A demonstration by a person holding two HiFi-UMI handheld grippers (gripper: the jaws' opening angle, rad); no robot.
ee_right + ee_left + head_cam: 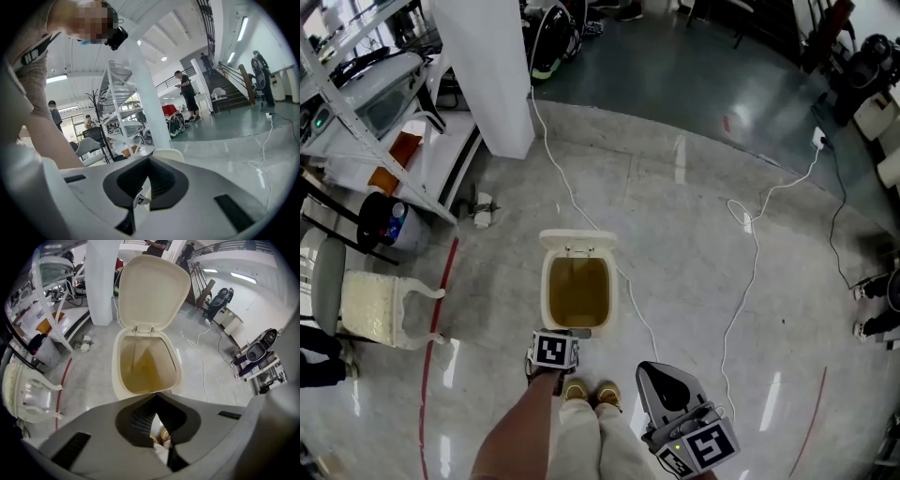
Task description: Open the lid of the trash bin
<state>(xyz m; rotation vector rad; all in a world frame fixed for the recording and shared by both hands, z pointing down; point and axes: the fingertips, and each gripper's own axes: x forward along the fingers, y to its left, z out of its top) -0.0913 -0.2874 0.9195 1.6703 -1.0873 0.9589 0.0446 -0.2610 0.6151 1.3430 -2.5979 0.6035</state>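
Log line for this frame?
lid: open, upright | trash bin: interior exposed | left gripper: shut, at front rim | right gripper: shut, empty, away from bin

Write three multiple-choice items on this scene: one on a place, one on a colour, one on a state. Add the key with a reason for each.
1. Where does the bin stand?
A. on the floor just ahead of the shoes
B. under the shelves
C. on a chair

2. What colour is the bin?
A. blue
B. cream
C. black

3. How is the lid?
A. shut
B. lying loose on the floor
C. raised on its hinge

Key:
1 A, the head view shows it right in front of the toes.
2 B, its rim, walls and lid are all cream.
3 C, the left gripper view shows it standing up behind the open mouth.
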